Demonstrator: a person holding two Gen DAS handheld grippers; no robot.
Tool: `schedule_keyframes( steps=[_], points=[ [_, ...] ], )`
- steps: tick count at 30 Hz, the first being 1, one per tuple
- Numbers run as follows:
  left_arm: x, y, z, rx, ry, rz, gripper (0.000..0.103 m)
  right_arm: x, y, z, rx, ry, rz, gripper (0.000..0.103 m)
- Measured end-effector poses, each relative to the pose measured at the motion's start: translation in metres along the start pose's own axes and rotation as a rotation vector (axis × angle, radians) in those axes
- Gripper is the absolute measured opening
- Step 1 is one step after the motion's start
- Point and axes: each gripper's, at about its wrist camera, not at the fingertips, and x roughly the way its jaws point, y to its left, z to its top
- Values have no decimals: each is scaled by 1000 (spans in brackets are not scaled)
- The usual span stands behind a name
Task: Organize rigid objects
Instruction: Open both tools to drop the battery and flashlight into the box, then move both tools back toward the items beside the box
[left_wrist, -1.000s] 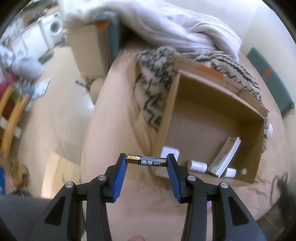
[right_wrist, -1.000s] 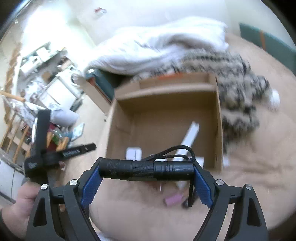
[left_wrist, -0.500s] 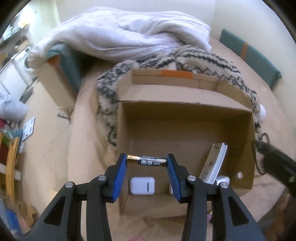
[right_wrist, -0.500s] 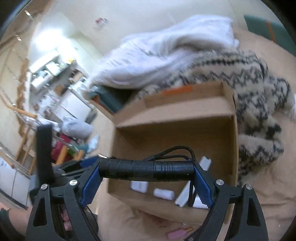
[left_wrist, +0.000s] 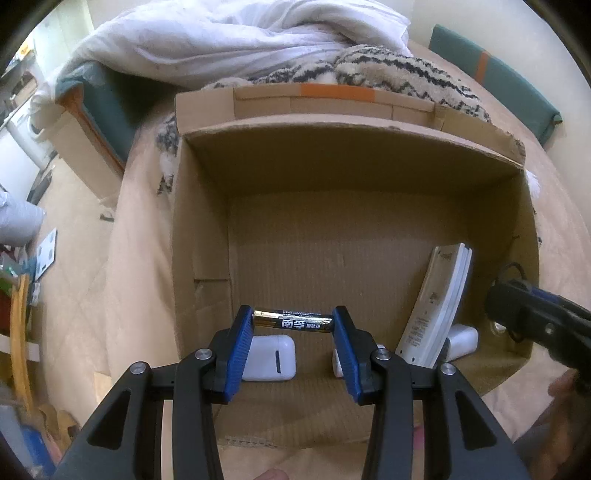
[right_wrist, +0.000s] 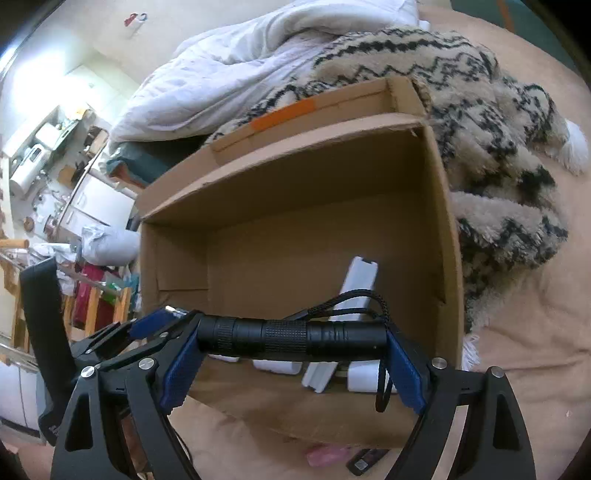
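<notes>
Battery (left_wrist: 293, 320) in downward-tilted left claw (left_wrist: 293, 345)

Cardboard box (left_wrist: 199, 229): matt, corrugated brown paperboard. Battery (left_wrist: 293, 320): glossy foil wrap. Flashlight (right_wrist: 291, 334): matt black metal, knurled. Earbud case (left_wrist: 275, 356): smooth glossy white plastic. Blanket (right_wrist: 506, 177): shaggy patterned fleece. Duvet (left_wrist: 221, 37): soft white cloth.

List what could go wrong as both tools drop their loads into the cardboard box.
1. The battery, pinched only at its ends by the left tool, could roll once released and wedge under the white earbud case.
2. The flashlight in the right tool hangs above the leaning white remote; dropped there, it may knock the remote over.
3. The flashlight's wrist cord loops beside a finger and might snag as it falls.
</notes>
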Motion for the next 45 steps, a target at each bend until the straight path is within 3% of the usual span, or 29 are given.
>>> schedule_keyframes(
  steps=[4,5,6,8,21,23,29,45],
  points=[
    [0,-4,-1,14,-2,2,41,5,-7,-1,22,8,-13,94],
    [0,-5,-1,20,-2,9,50,5,-8,0,28,11,-13,94],
    [0,-6,-1,22,-3,11,74,6,-9,0,32,11,-13,94],
    [-3,-6,-2,19,-11,5,93,4,-9,1,35,6,-16,94],
    [-10,-2,0,4,-30,37,94,2,-9,2,15,-32,-61,94],
    [-12,0,1,-2,-41,40,94,0,-8,2,6,-45,-64,103],
    [-15,2,3,-14,-55,39,94,-7,2,2,-67,-86,-84,103],
    [-21,5,4,-26,-70,54,94,-19,7,4,-79,-119,-70,103]
  ],
)
